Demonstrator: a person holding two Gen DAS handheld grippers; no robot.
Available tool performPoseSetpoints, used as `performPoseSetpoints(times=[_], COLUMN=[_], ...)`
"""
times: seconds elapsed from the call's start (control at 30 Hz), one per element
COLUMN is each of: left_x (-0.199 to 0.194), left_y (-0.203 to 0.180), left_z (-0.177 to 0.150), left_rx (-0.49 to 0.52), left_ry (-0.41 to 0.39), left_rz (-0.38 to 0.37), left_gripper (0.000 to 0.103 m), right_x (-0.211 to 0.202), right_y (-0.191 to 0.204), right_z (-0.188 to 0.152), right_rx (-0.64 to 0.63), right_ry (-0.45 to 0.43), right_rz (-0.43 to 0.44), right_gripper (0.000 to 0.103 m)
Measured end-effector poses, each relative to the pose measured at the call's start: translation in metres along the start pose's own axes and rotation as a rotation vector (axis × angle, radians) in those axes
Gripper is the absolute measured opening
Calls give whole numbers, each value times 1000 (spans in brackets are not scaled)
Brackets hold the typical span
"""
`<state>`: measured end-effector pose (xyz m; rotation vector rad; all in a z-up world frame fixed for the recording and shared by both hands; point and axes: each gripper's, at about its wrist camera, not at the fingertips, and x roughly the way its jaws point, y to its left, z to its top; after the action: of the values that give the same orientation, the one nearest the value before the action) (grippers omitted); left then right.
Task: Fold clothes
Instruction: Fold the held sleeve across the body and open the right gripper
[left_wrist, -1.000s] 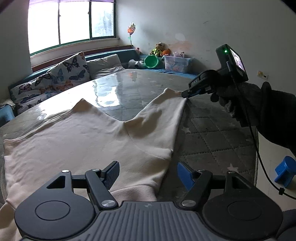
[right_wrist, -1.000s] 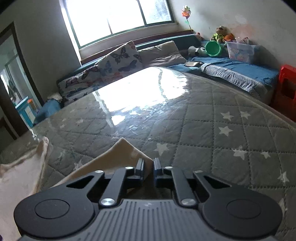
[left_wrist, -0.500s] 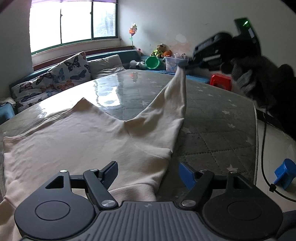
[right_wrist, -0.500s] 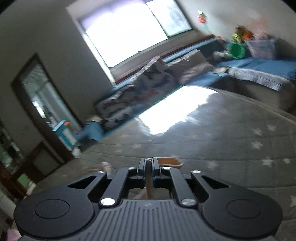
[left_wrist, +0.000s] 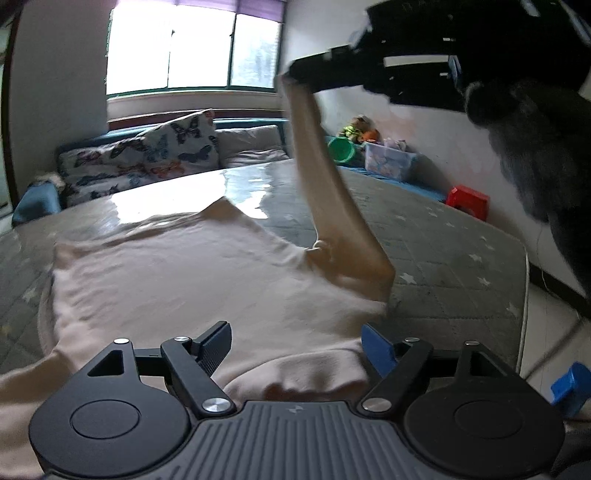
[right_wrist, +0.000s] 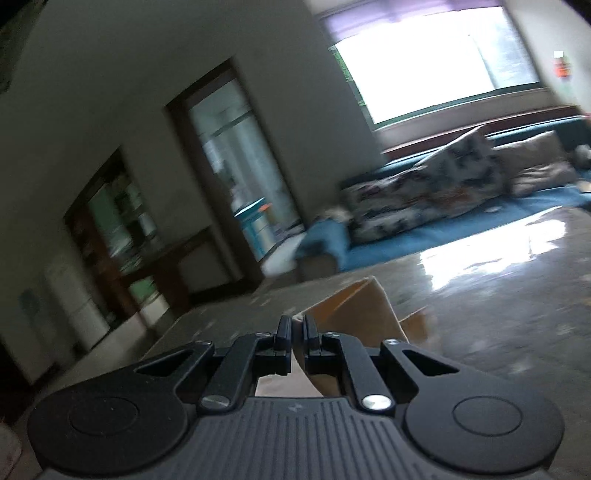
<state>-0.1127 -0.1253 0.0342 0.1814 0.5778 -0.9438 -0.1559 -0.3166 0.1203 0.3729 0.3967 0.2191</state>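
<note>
A cream long-sleeved top (left_wrist: 177, 269) lies spread on the grey star-quilted mattress (left_wrist: 443, 240). Its right sleeve (left_wrist: 332, 199) is pulled up off the bed, the cuff pinched in my right gripper (left_wrist: 286, 75), which is shut on it high at the upper right. In the right wrist view the cuff (right_wrist: 354, 310) shows between and beyond the shut right gripper (right_wrist: 297, 326). My left gripper (left_wrist: 295, 343) hovers low over the top's near edge, its jaws opening, with cloth beneath them but nothing pressed by the pads.
Butterfly cushions (left_wrist: 140, 166) and a grey pillow (left_wrist: 251, 146) line the far bench under the window. A green tub (left_wrist: 341, 149), a clear box (left_wrist: 389, 162) and a red stool (left_wrist: 467, 199) stand at right. A doorway (right_wrist: 236, 177) opens at left.
The right gripper lifted the sleeve cuff from the mattress high into the air and swung leftward. The left gripper shifted over the top and its jaws widened a little.
</note>
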Motion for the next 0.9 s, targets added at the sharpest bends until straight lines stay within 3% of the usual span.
performPoseSetpoints(times=[0.23, 0.37, 0.47, 0.63, 0.73, 0.9], left_x=[-6, -6, -8, -19, -25, -28], left_y=[19, 30, 36, 39, 44, 59], left_z=[-9, -13, -17, -21, -26, -23], left_rx=[-59, -106, -132, -134, -147, -250], left_ry=[6, 24, 34, 39, 49, 46], left_rz=[44, 64, 68, 68, 88, 63], left_gripper=[80, 80, 80, 80, 80, 81], right_x=[56, 53, 29, -14, -36, -51], right_y=[53, 54, 48, 7, -21, -38], right_z=[-52, -61, -58, -58, -63, -82], right_rx=[-102, -133, -169, -207, -203, -220], right_ry=[222, 277, 247, 239, 257, 296], right_rz=[95, 107, 68, -76, -155, -195], right_gripper=[6, 12, 35, 36, 42, 45])
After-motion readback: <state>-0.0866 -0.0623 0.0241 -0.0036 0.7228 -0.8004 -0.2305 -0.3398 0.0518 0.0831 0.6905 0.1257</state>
